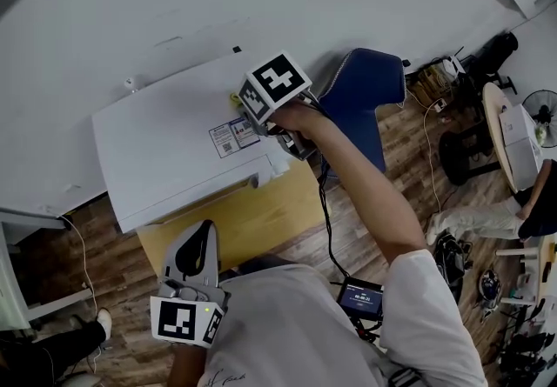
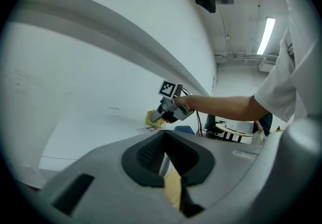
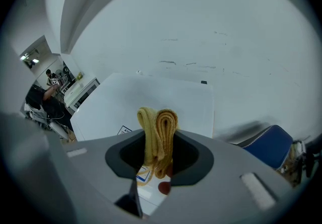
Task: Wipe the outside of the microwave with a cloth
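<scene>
Head view: one white box-shaped microwave (image 1: 174, 137) stands on one yellow wooden table (image 1: 261, 220) against a white wall. Its top is plain, with one printed label (image 1: 233, 136) near the right end. There are two grippers and one cloth. The right gripper (image 1: 246, 103) rests on the microwave's top at the right rear, pressing a small folded yellow cloth (image 1: 235, 99) against it. The left gripper (image 1: 198, 242) hangs in front of the microwave, over the table's near edge, touching nothing. One blue chair (image 1: 361, 98) stands to the right of the microwave.

Left gripper view: the left gripper's (image 2: 166, 160) dark jaws stand together but for a thin slit, with nothing between them. Beyond, the right gripper (image 2: 160, 116) holds the cloth (image 2: 152, 119) down on the microwave's (image 2: 100, 132) top.

Right gripper view: the right gripper (image 3: 158, 155) is clamped on the cloth (image 3: 158, 127), which stands up between the jaws in thick yellow folds above the microwave's (image 3: 151, 102) white top.
</scene>
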The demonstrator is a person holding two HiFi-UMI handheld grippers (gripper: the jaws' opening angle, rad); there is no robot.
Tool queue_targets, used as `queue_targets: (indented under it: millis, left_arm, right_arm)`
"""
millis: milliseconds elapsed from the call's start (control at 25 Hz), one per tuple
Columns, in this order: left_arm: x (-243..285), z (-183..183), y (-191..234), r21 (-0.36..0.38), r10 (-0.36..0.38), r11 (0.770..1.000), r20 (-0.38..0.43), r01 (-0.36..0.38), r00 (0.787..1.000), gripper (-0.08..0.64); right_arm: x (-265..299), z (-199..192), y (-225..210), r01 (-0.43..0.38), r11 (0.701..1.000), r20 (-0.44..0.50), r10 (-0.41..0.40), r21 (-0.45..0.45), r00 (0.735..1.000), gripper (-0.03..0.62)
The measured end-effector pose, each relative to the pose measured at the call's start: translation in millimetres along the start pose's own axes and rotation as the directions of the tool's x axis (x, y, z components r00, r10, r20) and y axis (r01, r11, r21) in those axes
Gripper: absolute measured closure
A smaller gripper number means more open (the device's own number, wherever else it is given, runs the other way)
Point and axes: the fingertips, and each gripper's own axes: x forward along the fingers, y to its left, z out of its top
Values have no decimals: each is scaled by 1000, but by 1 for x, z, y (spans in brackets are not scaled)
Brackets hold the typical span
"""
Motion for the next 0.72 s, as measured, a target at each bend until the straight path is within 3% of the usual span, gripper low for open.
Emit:
queue_targets:
  millis: [720]
  left_arm:
    - [-10,-1,14,23,32,999,-2,-32,999,566]
  right_arm:
    - [15,13,46,-74,996,-1,74,-59,997,469]
